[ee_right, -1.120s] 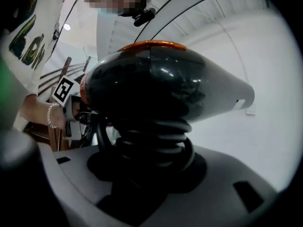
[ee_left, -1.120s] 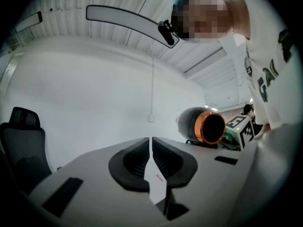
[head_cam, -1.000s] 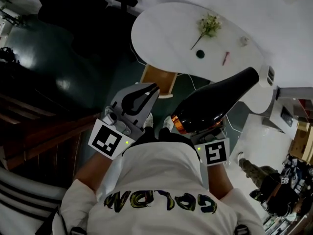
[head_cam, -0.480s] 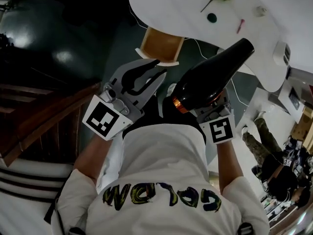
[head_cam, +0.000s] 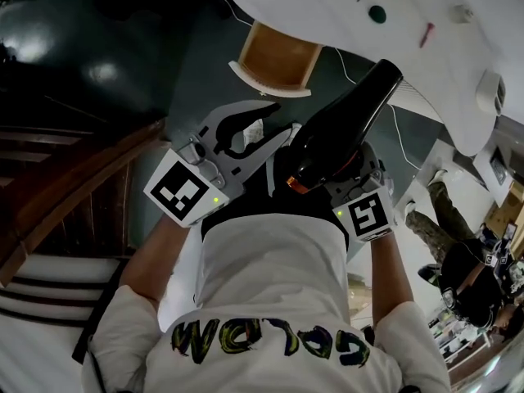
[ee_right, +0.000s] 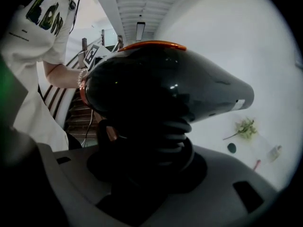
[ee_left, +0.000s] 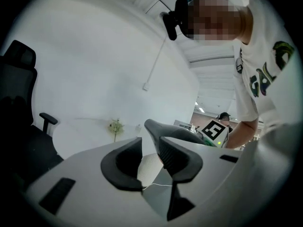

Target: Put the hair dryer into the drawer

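The black hair dryer (head_cam: 344, 125) with an orange ring has its nozzle pointing up toward the table. My right gripper (head_cam: 348, 178) is shut on its handle, and the dryer's body hides the jaws. In the right gripper view the hair dryer (ee_right: 165, 84) fills the frame, its ribbed handle clamped in the right gripper (ee_right: 151, 174). My left gripper (head_cam: 274, 125) hangs beside it on the left. Its jaws are opening with nothing between them, as the left gripper (ee_left: 149, 157) view confirms. The open wooden drawer (head_cam: 278, 56) juts out from under the white table, just beyond both grippers.
The white table (head_cam: 327, 6) carries a plant sprig, a green dot (head_cam: 377, 12) and a small pink thing (head_cam: 426, 33). A wooden stair rail (head_cam: 74, 195) runs at the left. A black office chair (ee_left: 19, 108) stands by the table. Another person (head_cam: 426, 228) stands at the right.
My left gripper's jaws were together and now stand apart. Both grippers and the hair dryer have sunk, and the open drawer sits closer above them in the head view.
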